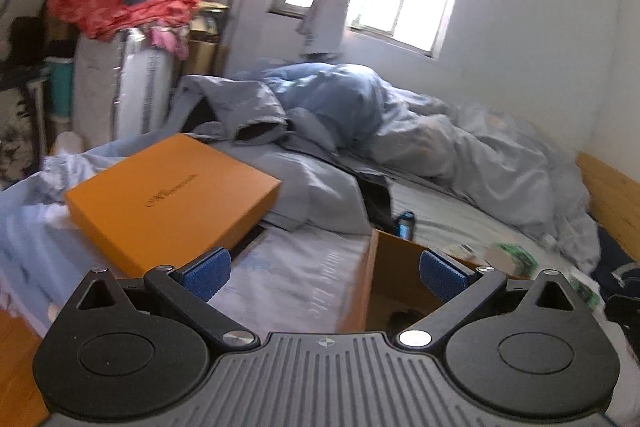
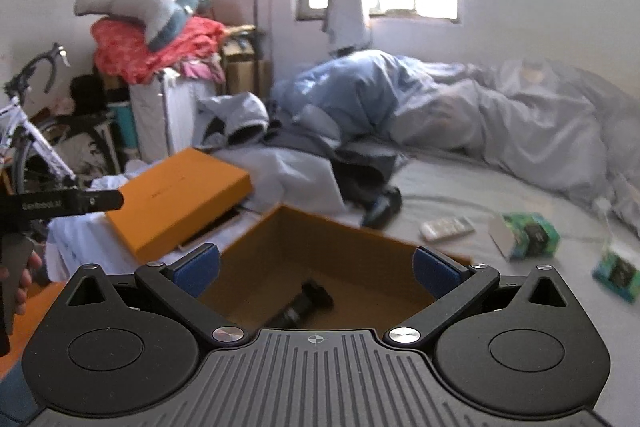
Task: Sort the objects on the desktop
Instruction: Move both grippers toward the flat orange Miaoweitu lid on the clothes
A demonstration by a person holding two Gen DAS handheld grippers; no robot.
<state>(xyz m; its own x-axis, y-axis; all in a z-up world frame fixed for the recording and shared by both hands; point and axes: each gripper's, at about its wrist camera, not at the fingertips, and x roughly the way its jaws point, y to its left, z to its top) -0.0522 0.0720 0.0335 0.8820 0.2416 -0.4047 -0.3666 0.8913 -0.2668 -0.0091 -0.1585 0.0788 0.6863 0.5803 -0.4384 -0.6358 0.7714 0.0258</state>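
Note:
An open orange box stands on the bed, with a black cylindrical object lying inside it. My right gripper is open and empty, just above the box's near side. My left gripper is open and empty, over the bed left of the box. The orange lid lies to the left; it also shows in the right wrist view. On the sheet right of the box lie a white remote, a green carton and a second green carton. A blue-black object lies behind the box.
Rumpled blue-grey bedding covers the back of the bed. A pile of clothes and pillows stands at the back left beside a bicycle. The left gripper's body and a hand show at the left edge. A wooden bed frame runs at the right.

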